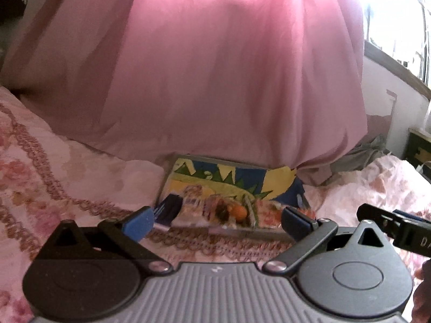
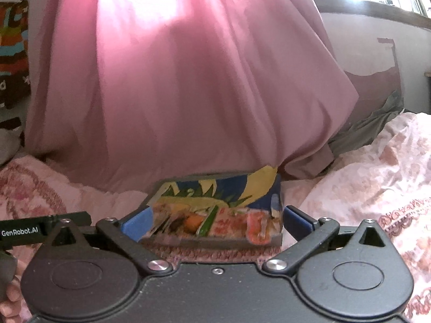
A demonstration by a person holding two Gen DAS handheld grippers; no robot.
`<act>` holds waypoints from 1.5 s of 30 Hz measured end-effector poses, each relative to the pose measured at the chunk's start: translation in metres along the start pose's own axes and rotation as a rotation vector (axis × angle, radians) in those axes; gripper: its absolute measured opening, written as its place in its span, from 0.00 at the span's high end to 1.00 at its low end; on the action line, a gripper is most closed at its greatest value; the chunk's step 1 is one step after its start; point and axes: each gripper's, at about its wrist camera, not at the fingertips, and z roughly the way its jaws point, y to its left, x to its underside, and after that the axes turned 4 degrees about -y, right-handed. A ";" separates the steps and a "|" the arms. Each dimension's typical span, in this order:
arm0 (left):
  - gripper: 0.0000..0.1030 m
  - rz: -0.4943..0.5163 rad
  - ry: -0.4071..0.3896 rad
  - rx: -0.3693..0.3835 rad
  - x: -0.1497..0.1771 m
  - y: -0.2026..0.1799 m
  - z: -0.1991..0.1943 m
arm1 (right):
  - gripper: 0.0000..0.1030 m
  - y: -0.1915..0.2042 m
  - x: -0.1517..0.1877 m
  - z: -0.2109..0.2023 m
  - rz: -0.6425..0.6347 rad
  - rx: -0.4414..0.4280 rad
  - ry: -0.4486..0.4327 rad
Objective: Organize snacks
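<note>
A painted box [image 1: 231, 180] with yellow, green and blue colours lies on the pink floral bedspread [image 1: 54, 177], its far end under a pink curtain. Several snack packets [image 1: 215, 210] lie in its near end. My left gripper [image 1: 218, 222] is open, its blue fingers just before the box's near edge, and it holds nothing. In the right wrist view the same box [image 2: 223, 191] shows with snack packets [image 2: 215, 223] inside. My right gripper [image 2: 215, 222] is open, its fingers on either side of the box's near end.
A pink curtain [image 1: 215, 80] hangs over the far side of the bed. Grey cloth [image 2: 371, 129] lies bunched at the right by the wall. A window [image 1: 404, 27] is at the upper right. The right gripper's body [image 1: 404, 228] shows at the left view's right edge.
</note>
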 end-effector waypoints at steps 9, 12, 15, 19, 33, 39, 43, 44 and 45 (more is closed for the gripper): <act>0.00 0.000 0.009 -0.026 0.031 0.015 -0.042 | 0.01 0.016 0.026 -0.040 -0.054 0.020 0.034; 0.00 0.004 0.009 -0.033 0.037 0.020 -0.050 | 0.01 0.019 0.032 -0.045 -0.053 0.020 0.047; 0.00 0.007 0.009 -0.039 0.044 0.022 -0.058 | 0.01 0.022 0.038 -0.052 -0.056 0.023 0.057; 0.00 0.005 0.015 -0.046 0.051 0.026 -0.064 | 0.01 0.025 0.042 -0.056 -0.071 0.027 0.067; 0.00 -0.005 0.027 -0.049 0.055 0.033 -0.069 | 0.01 0.026 0.047 -0.055 -0.071 0.031 0.088; 0.00 -0.009 0.040 -0.052 0.057 0.035 -0.066 | 0.01 0.027 0.047 -0.053 -0.075 0.032 0.091; 0.00 -0.004 0.042 -0.054 0.058 0.034 -0.065 | 0.01 0.026 0.048 -0.053 -0.071 0.034 0.088; 0.00 -0.001 0.042 -0.055 0.058 0.034 -0.065 | 0.01 0.026 0.048 -0.053 -0.070 0.033 0.088; 0.00 0.003 0.043 -0.056 0.059 0.034 -0.065 | 0.01 0.026 0.048 -0.053 -0.070 0.033 0.089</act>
